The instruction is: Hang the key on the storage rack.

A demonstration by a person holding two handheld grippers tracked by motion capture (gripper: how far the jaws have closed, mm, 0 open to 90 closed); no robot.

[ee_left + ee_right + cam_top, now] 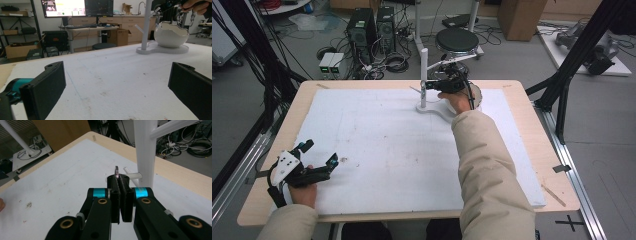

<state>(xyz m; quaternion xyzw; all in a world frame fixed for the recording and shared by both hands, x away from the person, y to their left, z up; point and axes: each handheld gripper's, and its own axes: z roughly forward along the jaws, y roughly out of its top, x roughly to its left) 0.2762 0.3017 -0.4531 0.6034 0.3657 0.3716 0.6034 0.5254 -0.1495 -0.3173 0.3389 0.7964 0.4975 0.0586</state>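
High view
Right gripper: reached to the far side of the table, at the white stand, jaws pressed together.
Left gripper: resting near the front left corner of the white mat, jaws spread wide, nothing between them.
Count: one stand, one mat, two grippers.

Left gripper view
Jaws: one black jaw at either edge, standing far apart, bare mat between, nothing gripped.
Stand: far right of the mat, upright post on a flat base.
Bowl: one white, jagged-rimmed like a cracked eggshell, seated on the stand's base just beside the post.
Chain: links dangling near the other hand above the bowl; too small to tell what it joins.

Right gripper view
Fingers: clamped tight on a small metal ring, its edge poking up above the tips.
Ring's place: just beside a short peg jutting from the post, not yet on it.
Step, judged: hanging the ring on the stand.
Next move, judged: lining the ring's hole with the peg's end, sliding it on, then easing the jaws apart.
Count: one ring, one short peg, one slanted branch higher up.
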